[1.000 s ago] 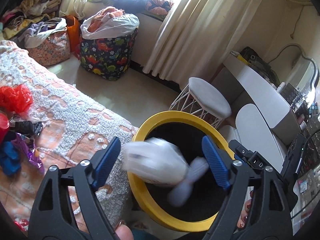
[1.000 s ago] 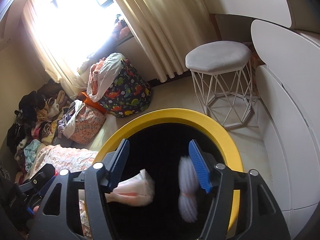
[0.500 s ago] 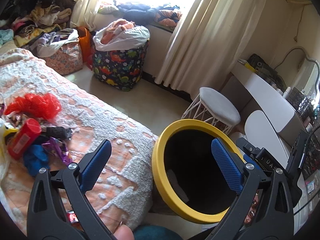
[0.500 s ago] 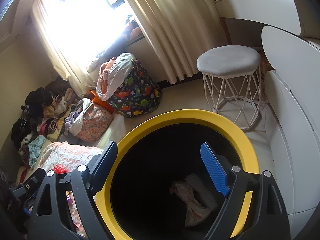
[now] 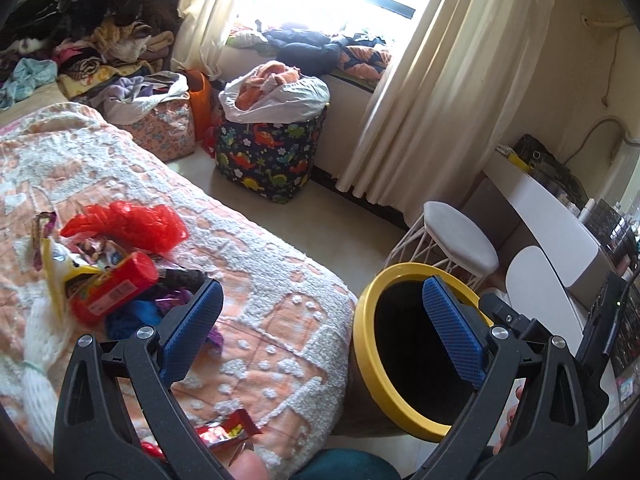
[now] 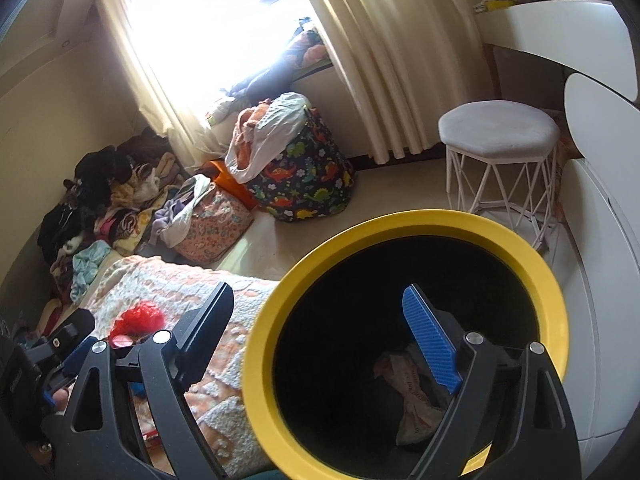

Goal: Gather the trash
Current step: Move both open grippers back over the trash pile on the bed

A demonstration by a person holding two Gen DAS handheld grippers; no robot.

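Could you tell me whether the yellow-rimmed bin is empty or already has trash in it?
Not empty: the right wrist view shows crumpled wrappers lying at the bottom of the yellow-rimmed bin.

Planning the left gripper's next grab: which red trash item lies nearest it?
The red wrapper at the bed's near edge, beside the left gripper; the red canister and red netting lie farther.

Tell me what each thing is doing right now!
Left gripper: jaws open, holding nothing.
Right gripper: jaws open, holding nothing, over the bin.
Bin: upright, no lid, crumpled wrappers at the bottom.
Red can: lying on its side on the bed.
Red bag: crumpled on the bed.
Dinosaur hamper: overfull with clothes.
Stool: upright, nothing on it.
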